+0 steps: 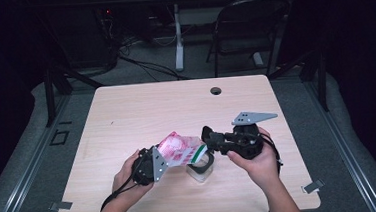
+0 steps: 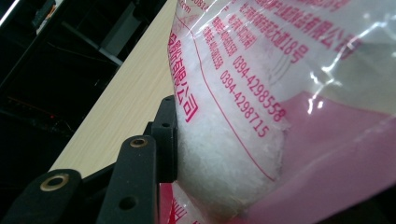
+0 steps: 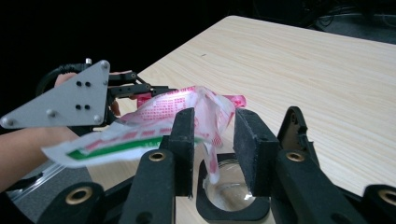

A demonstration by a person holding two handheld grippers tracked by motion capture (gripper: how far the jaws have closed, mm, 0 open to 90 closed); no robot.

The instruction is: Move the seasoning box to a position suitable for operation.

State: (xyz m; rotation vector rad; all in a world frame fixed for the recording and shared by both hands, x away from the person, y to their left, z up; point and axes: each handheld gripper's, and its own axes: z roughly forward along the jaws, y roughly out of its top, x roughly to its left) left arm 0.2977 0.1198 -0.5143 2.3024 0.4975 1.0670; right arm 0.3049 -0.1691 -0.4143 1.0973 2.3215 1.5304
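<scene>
High view: a pink-printed plastic bag [image 1: 178, 149] of white granules is held tilted above the table [image 1: 141, 109] near its front middle, its open green-striped end at about 4 o'clock over a clear glass jar [image 1: 201, 167] in a black holder. The left gripper [image 1: 152, 163], at the bag's 8 o'clock, is clamped on the bag's filled lower end with jaws about half open. The right gripper [image 3: 214, 135], at the bag's 3 o'clock, stands half open with the bag's mouth between its jaws; whether the pads press on it cannot be told.

We see the bag [image 1: 178, 148] between our two grippers. The jar [image 1: 201, 166] sits just below the right gripper [image 1: 209, 140], right of the left gripper [image 1: 160, 157].
</scene>
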